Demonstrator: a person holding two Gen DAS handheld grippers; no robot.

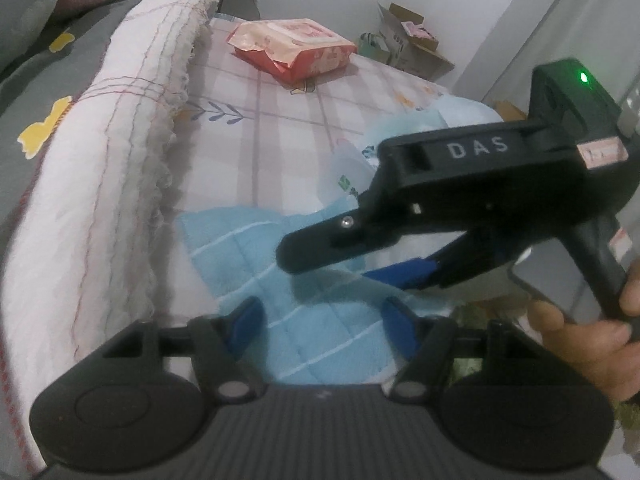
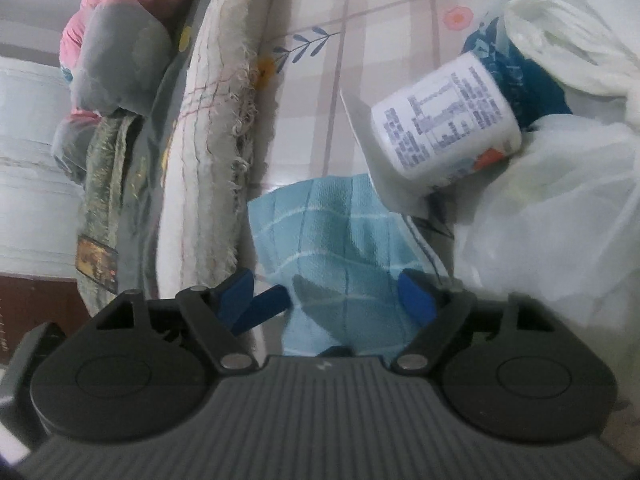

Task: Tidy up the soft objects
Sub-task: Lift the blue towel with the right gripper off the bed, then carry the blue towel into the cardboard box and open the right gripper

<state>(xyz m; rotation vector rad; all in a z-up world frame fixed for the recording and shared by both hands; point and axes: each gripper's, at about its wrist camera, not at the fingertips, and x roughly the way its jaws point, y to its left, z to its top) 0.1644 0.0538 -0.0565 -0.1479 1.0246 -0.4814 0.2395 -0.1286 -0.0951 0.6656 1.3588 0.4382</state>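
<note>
1. We read "DAS" in pale capitals along the top of the black right gripper (image 1: pixel 344 258), on the right.
2. We see small blue print on a white wrapped roll (image 2: pixel 446 118), too blurred to read.
3. The far red packet (image 1: pixel 294 50) carries print we can't make out.

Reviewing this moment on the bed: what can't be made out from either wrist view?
- Blue towel: left wrist view, its right part is covered by the right tool; the near edge is behind the left tool.
- Printed roll pack: right wrist view, its label text is too blurred to read.
- White plastic bag: contents veiled, cut off by the right edge.
- Cardboard box: left wrist view, contents too small.
</note>
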